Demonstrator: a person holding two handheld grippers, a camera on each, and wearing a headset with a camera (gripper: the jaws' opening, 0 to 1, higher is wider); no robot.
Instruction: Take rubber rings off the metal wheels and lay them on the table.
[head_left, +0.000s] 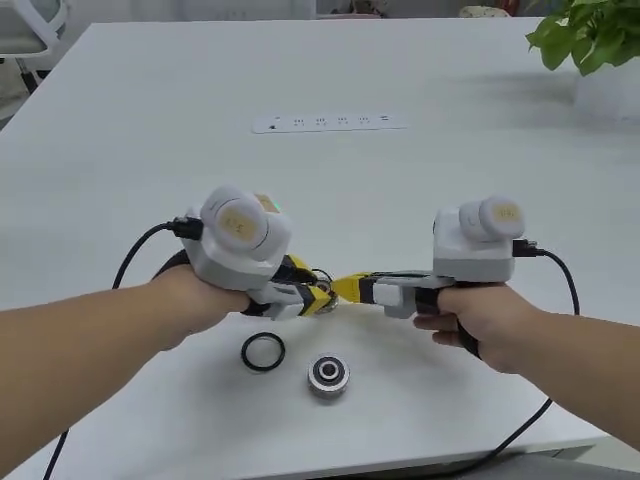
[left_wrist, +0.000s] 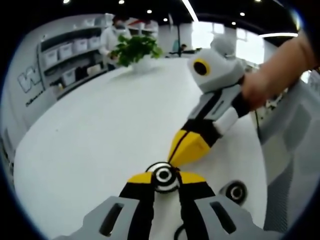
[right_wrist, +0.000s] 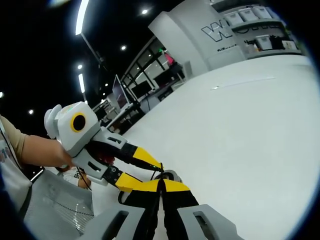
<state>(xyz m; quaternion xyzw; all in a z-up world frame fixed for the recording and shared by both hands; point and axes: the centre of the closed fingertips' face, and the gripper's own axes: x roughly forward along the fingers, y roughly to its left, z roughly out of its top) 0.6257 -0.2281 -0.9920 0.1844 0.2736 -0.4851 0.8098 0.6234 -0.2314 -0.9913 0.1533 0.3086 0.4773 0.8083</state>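
White worktop (head_left: 150, 120) in an office. Left tongs (left_wrist: 164, 178) grasp a metal wheel (left_wrist: 163, 175) at their tips. Right tongs (right_wrist: 161, 182), clenched, touch that wheel. Just beneath both tongs lie a loose rubber ring (head_left: 263, 352) and a second wheel (head_left: 328, 374).

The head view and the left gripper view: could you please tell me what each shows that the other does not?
Head view: a power strip and the loose rubber ring in full on the table. Left gripper view: the clamped wheel face-on between its own jaws, and storage shelves. Shared: the free wheel lying on the table, the plant and the right hand-held gripper.
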